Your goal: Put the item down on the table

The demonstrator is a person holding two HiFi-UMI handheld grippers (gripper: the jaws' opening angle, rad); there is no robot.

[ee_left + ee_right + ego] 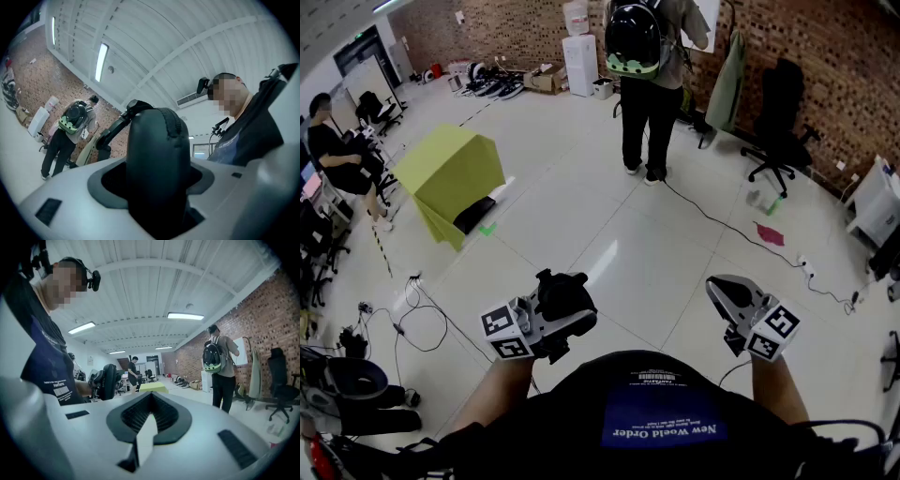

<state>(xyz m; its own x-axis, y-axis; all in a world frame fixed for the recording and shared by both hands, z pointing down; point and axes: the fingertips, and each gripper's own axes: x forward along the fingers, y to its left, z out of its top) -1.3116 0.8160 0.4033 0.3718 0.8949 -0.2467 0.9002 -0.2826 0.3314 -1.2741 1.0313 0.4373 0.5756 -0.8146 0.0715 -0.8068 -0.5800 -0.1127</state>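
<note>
**Black case up in left claw, nothing set down yet**

The pale tiled floor [609, 234] takes up most of the room. One yellow-green draped block [450, 173] stands on it, well ahead and to the left. It is probably the table, but I can't say for sure. There are two other people in the head view: one standing with a backpack [649, 84] far ahead, and one seated [337, 155] at the left edge. One black office chair [778, 122] sits by the brick wall.

The wearer holds two grippers out front, well apart. The left gripper [561, 314] is clenched on the single task item, a black zippered case [565, 289]. Its jaws are spread wide around it and the case stands up between them. The nose is tipped slightly up, which I judge keeps the case seated while it is carried. The right gripper [722, 289] has its jaws closed together on nothing. It is held level off to the side, seemingly just parked clear.

The case hangs over bare floor, well apart from the block — so I judge it has to be carried over there before any release.
</note>
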